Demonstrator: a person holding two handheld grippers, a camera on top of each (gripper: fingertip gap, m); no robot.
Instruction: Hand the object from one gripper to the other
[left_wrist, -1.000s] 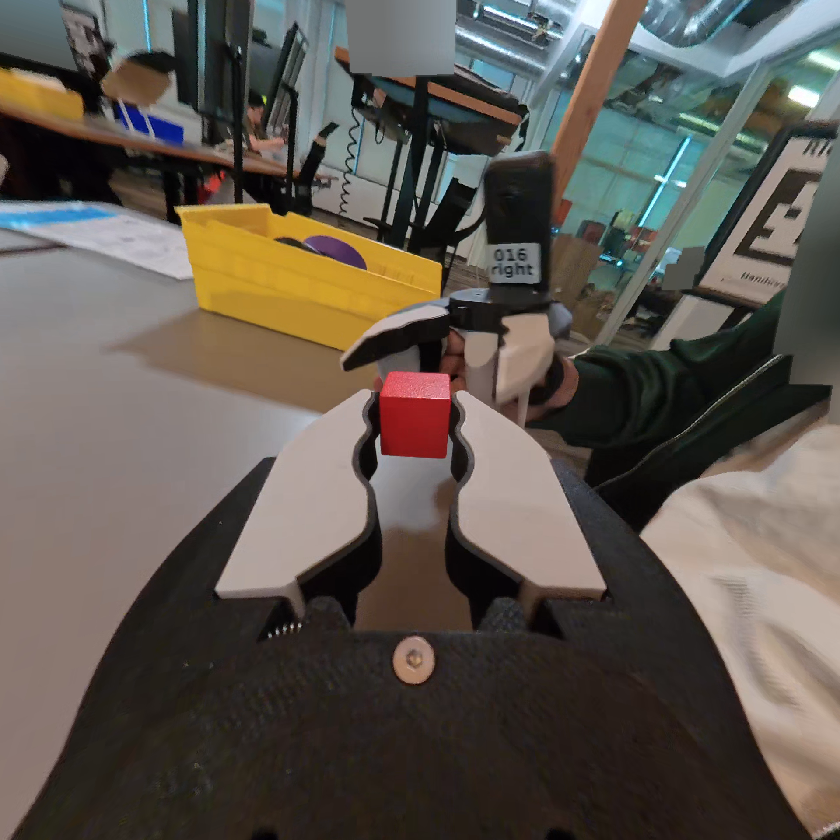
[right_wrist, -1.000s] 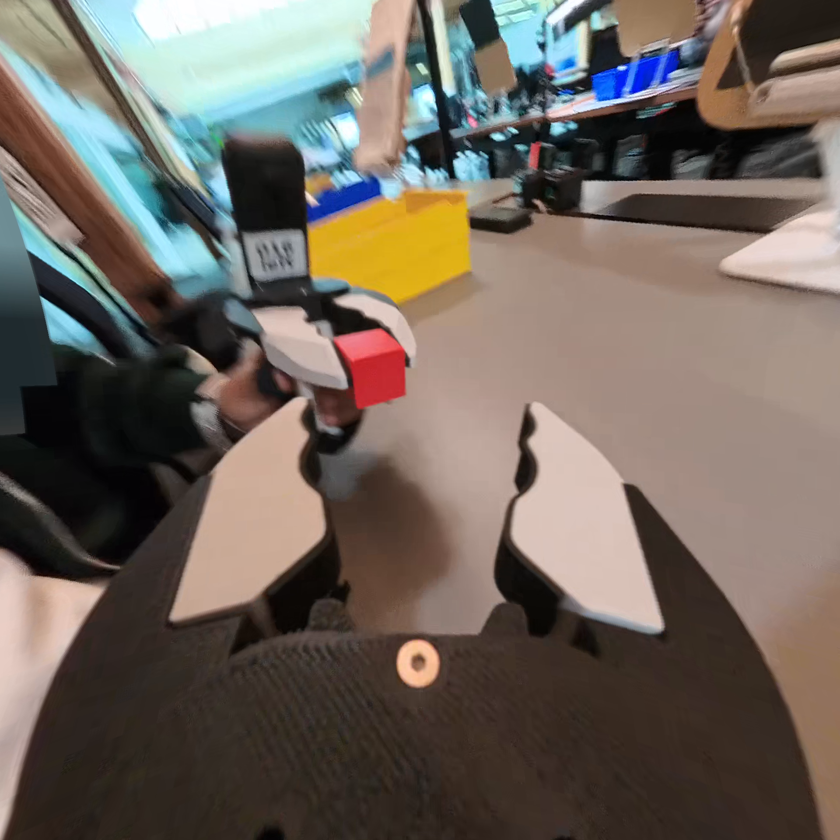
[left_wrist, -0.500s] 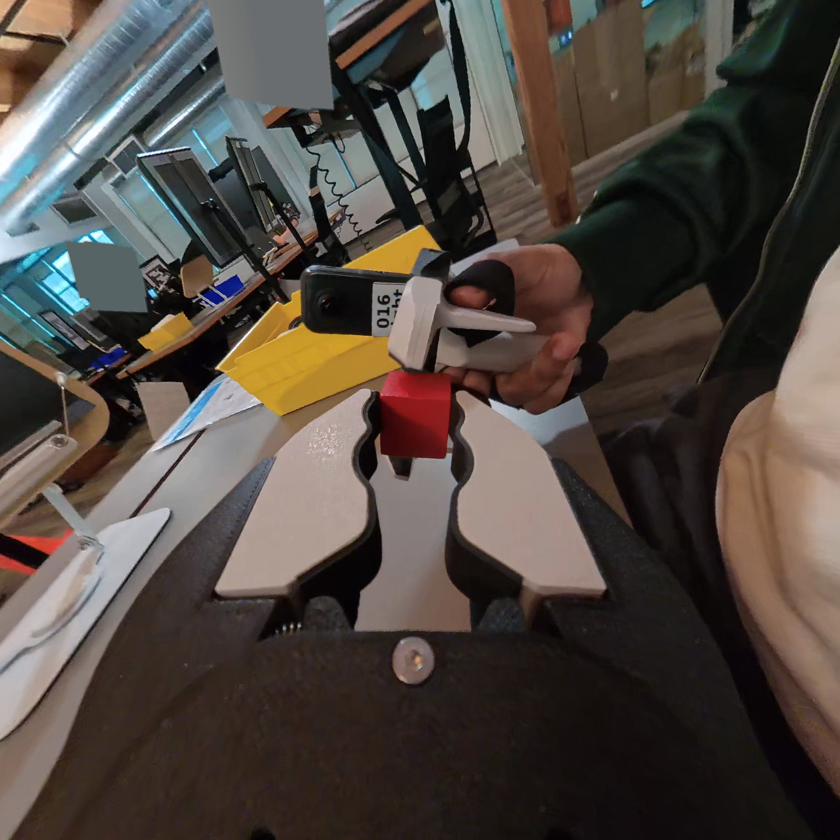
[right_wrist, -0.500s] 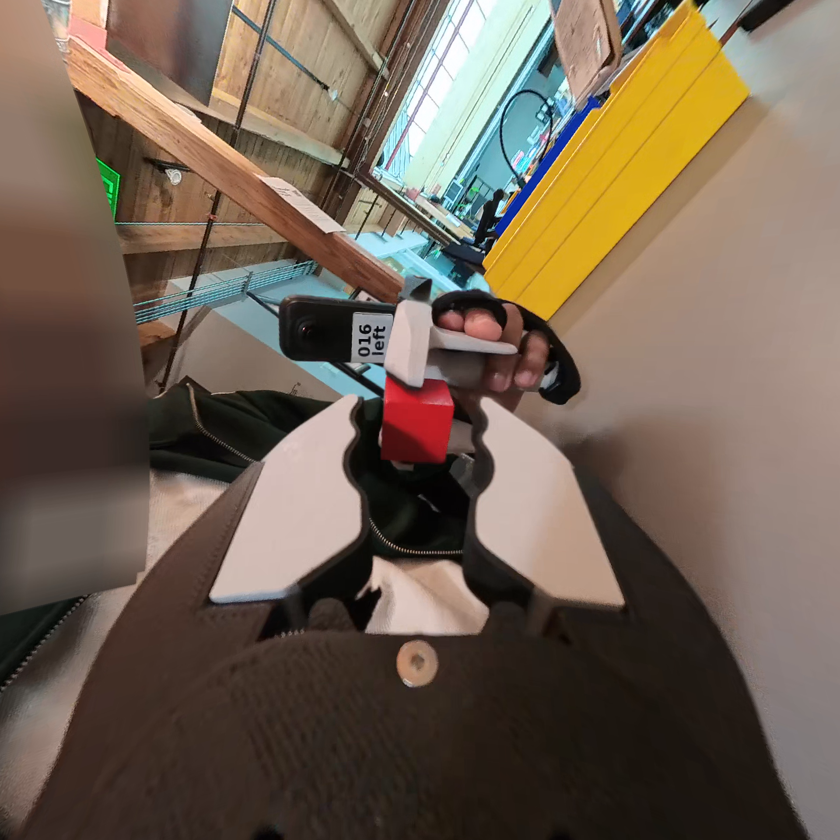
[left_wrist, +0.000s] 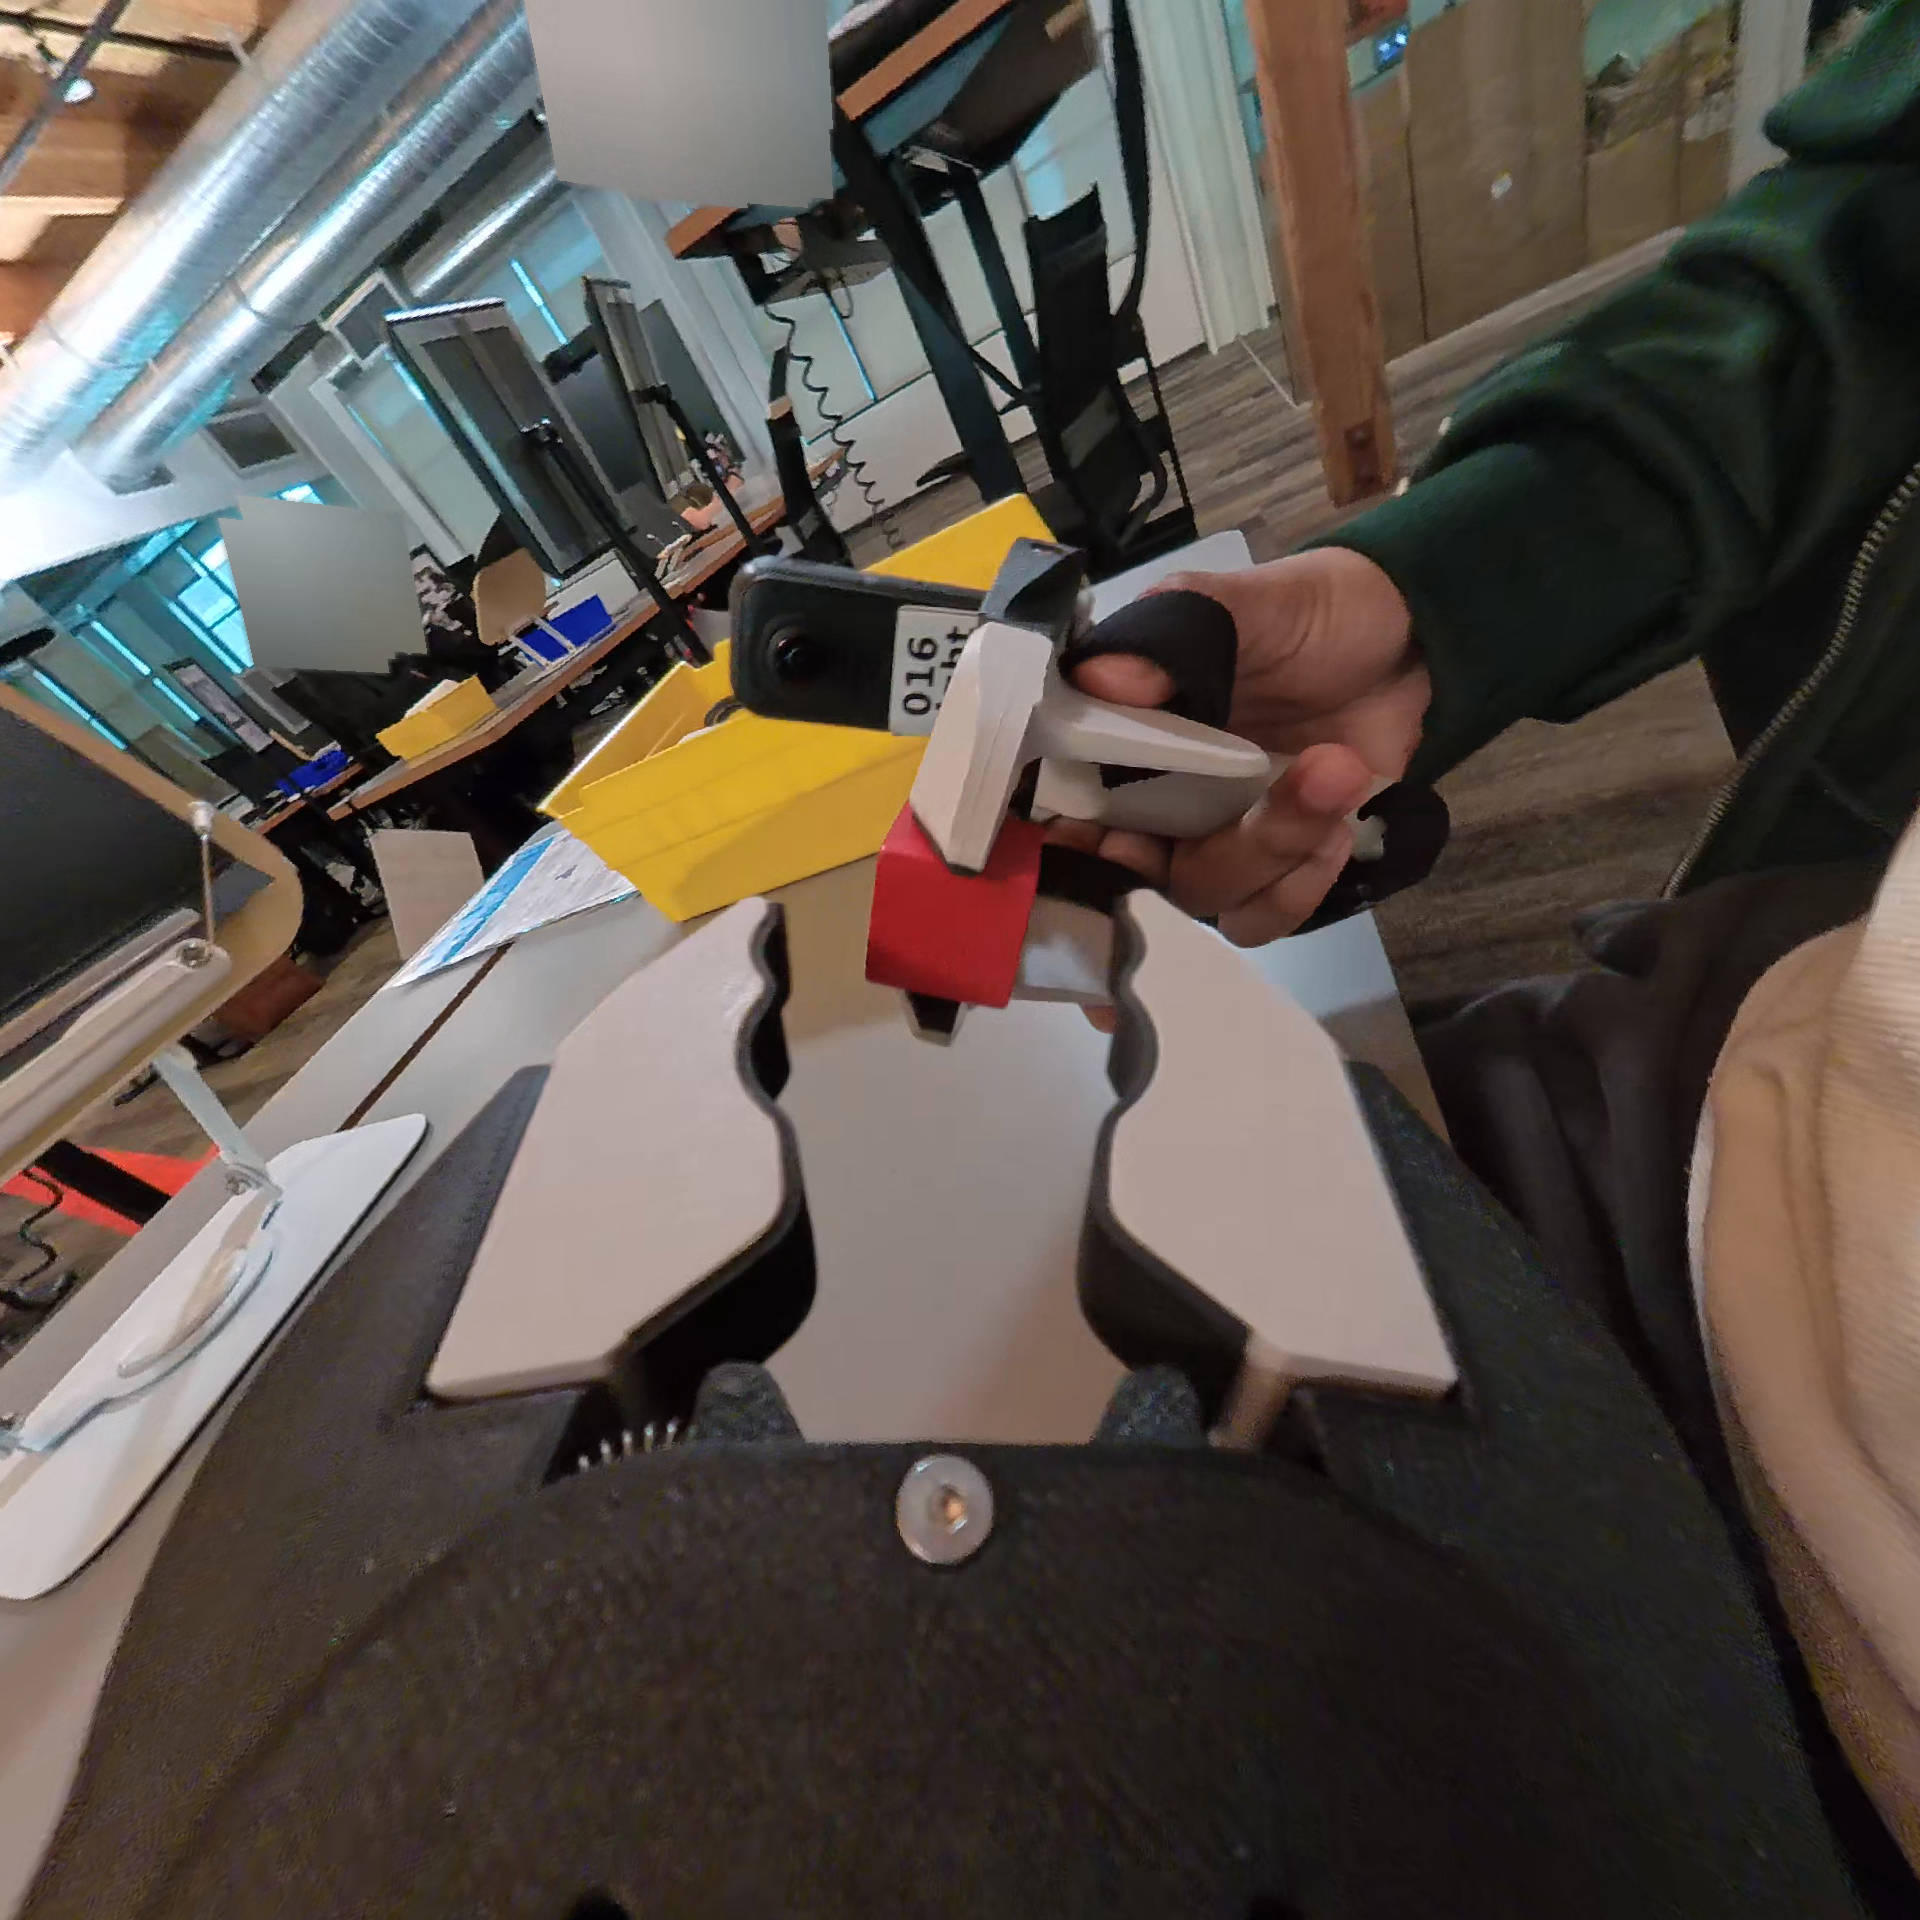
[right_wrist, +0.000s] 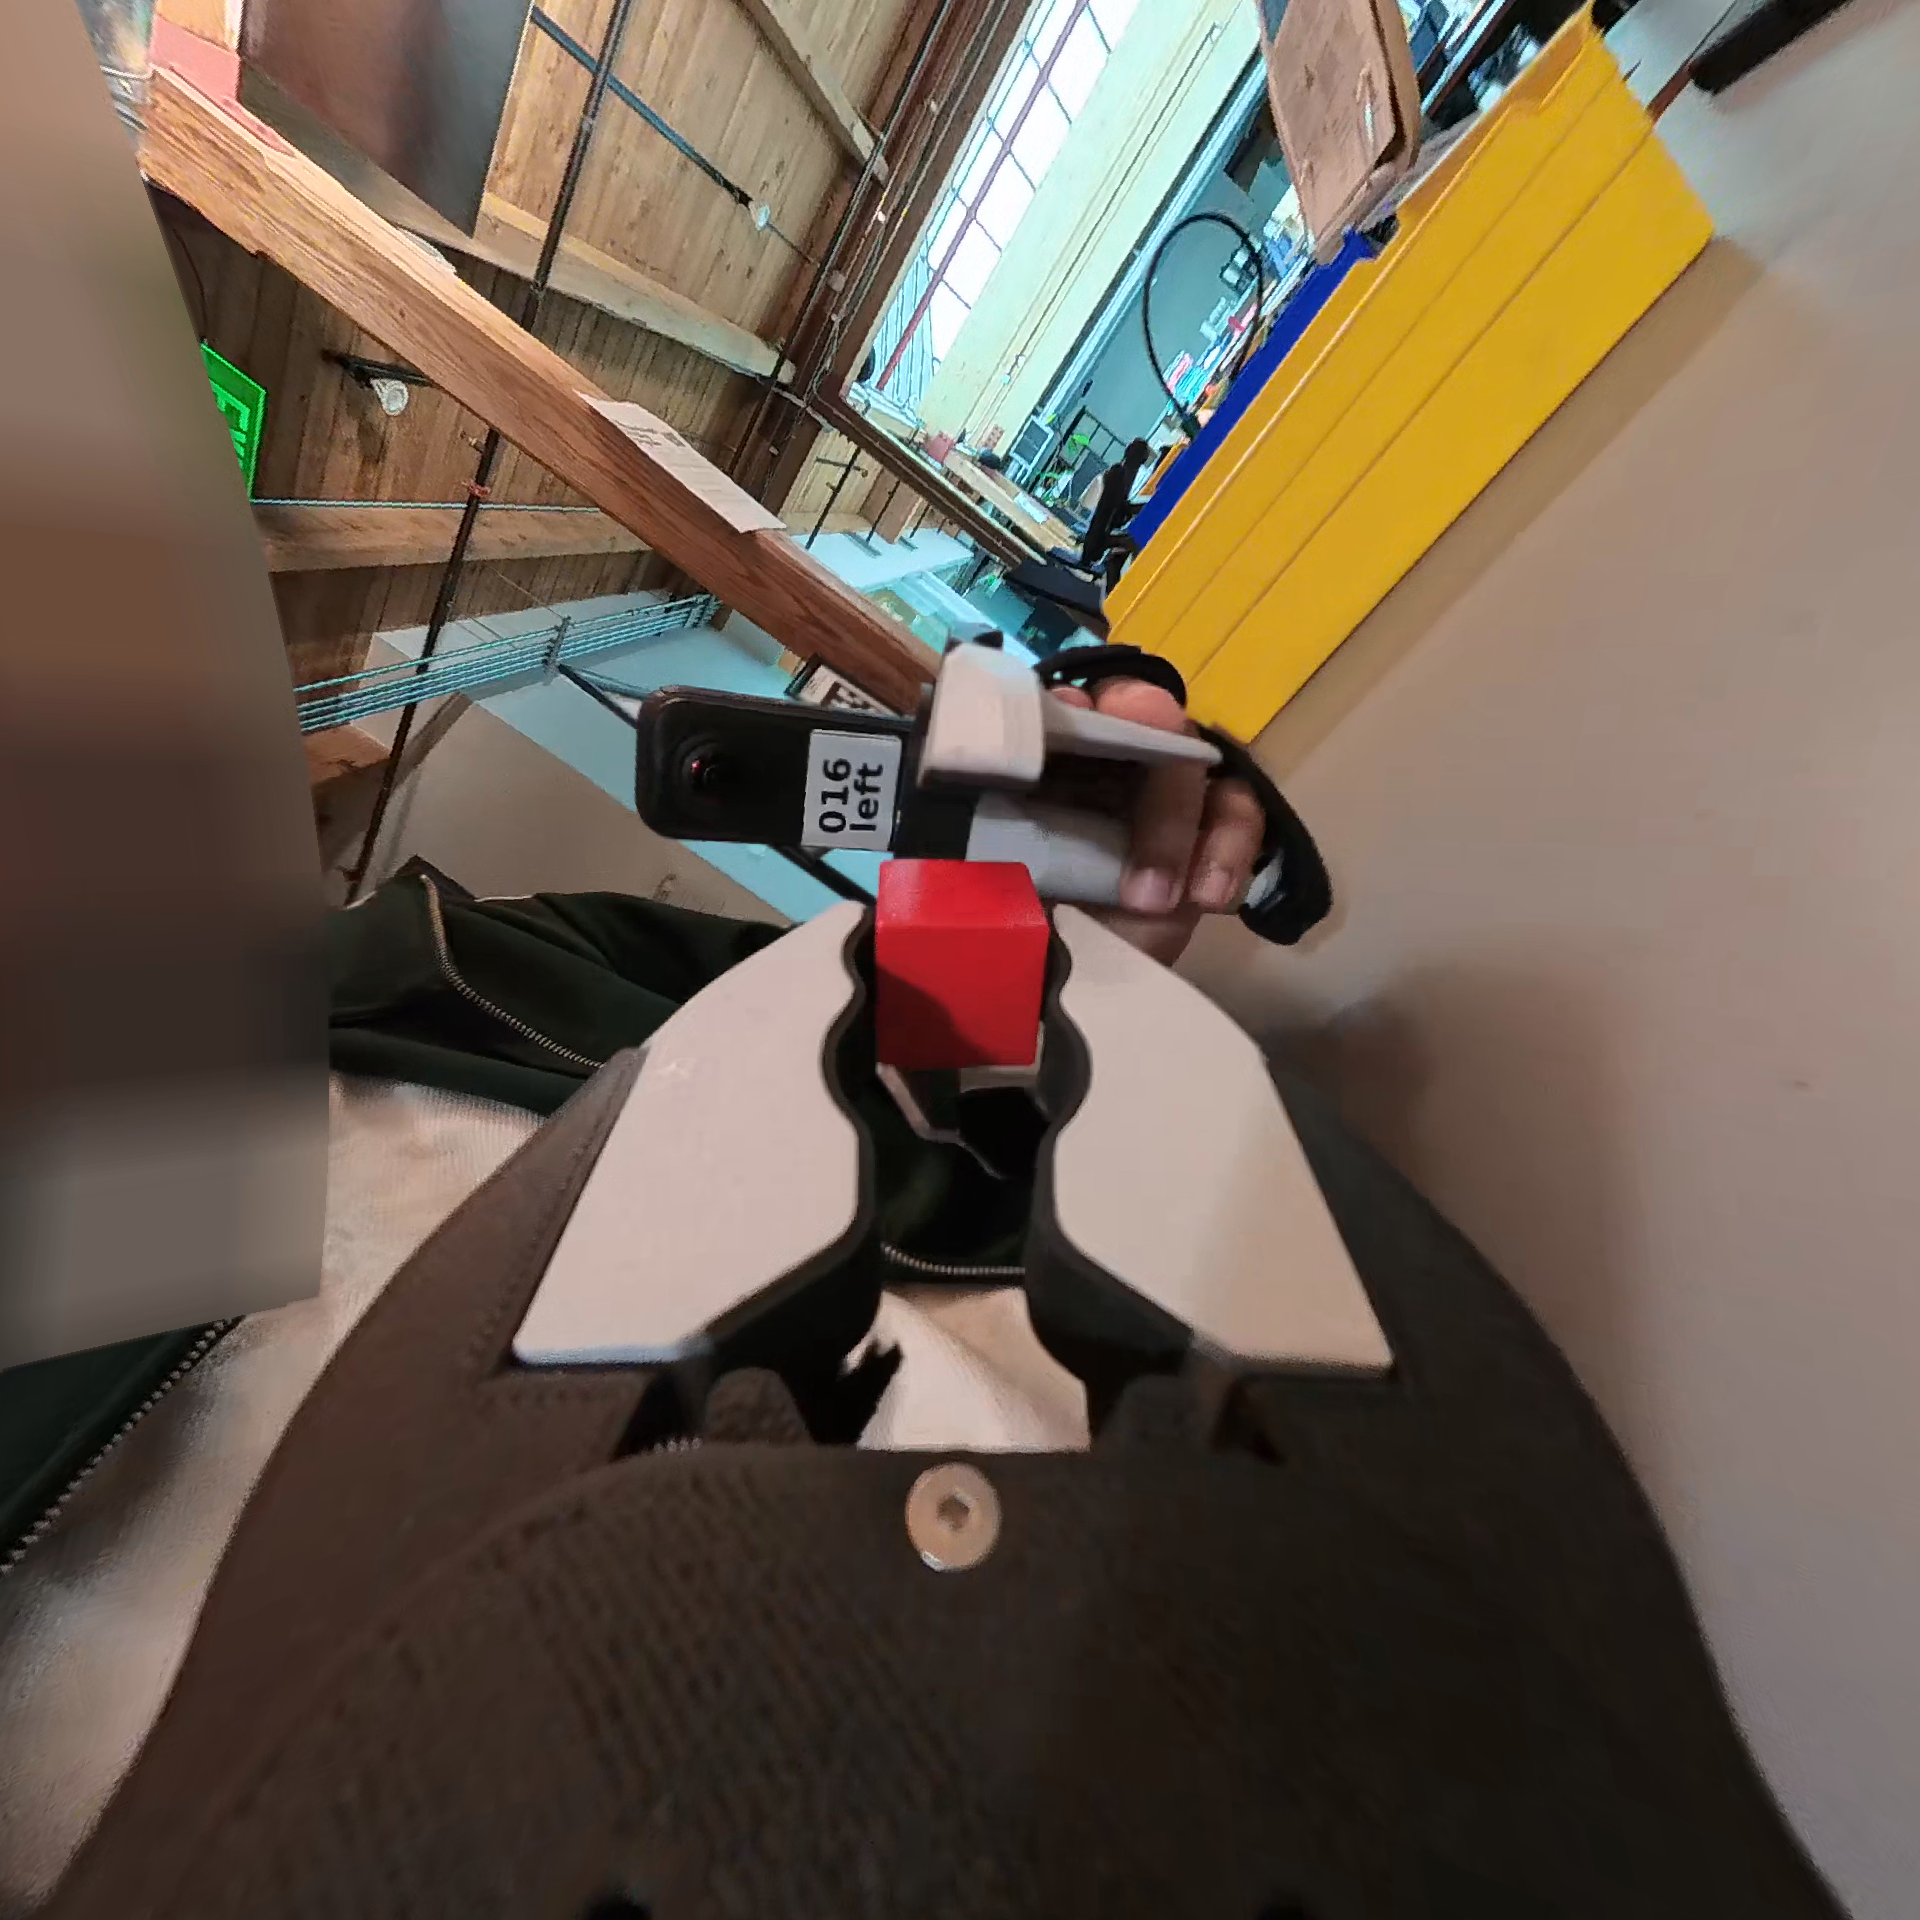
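The right hand-held gripper (right_wrist: 956, 997) is clamped on the red cube (right_wrist: 958, 977), held in the air above the pale surface (right_wrist: 1558, 935). The left hand-held gripper (left_wrist: 951, 971) faces it with its fingers (left_wrist: 644, 1164) spread apart, the cube between the tips but touching neither. Both are turned sideways, each gripped by a hand (left_wrist: 1299, 748). A yellow bin (left_wrist: 748, 800) sits farther along the surface; its contents are hidden.
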